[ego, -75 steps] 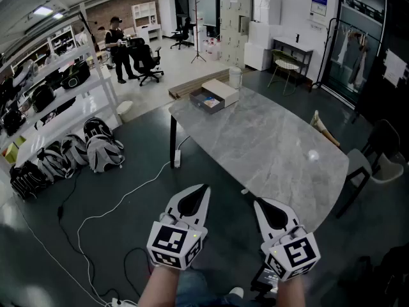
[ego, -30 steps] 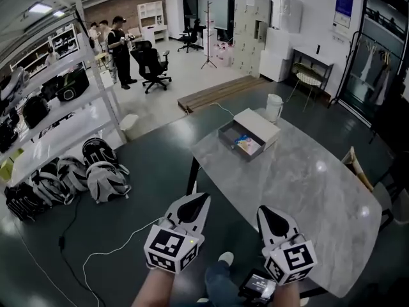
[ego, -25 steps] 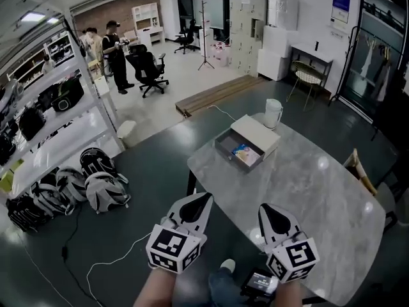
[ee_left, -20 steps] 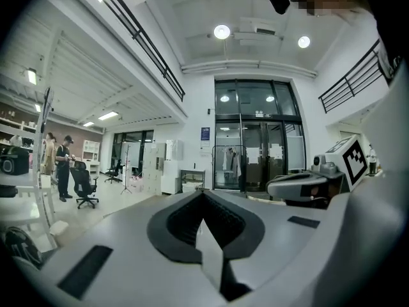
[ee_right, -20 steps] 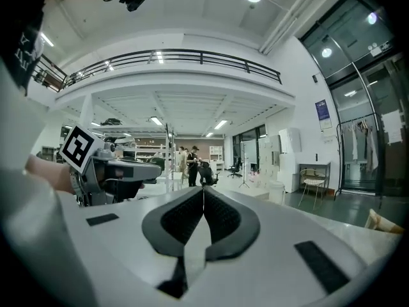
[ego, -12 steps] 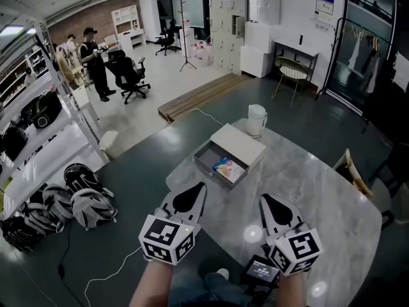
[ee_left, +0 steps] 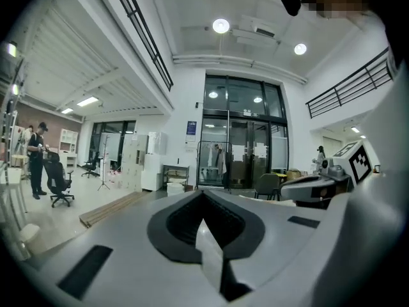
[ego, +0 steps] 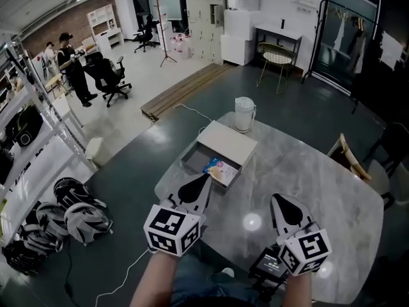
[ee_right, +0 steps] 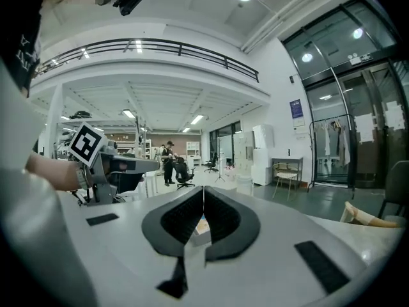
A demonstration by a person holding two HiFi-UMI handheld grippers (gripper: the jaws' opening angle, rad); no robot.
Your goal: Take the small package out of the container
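Nothing is being gripped at this point. The left gripper (ego: 203,178) and right gripper (ego: 276,199) are both held with their jaws pressed together and nothing between them, which is confirmed in each gripper view. They're carried low, roughly level and side by side over the near edge of the table (ego: 332,190). It's probably just a carrying posture for the approach, so no reason for the jaws to be parted yet.

The small package (ego: 221,169), a colourful flat thing, is seen lying in the open tray part of the container (ego: 192,160). The tray looks like a drawer pulled out from under a pale cover (ego: 228,142), so the contents are exposed from above and toward the near side. That's likely why it's left like that: easy reach from the top.

The left gripper is lined up closest, with its tip just short of the tray in the head view, though contact can't be judged. A white jug (ego: 243,112) is parked just behind the container, out of the reach path. The jaws would need to be opened before anything gets picked.
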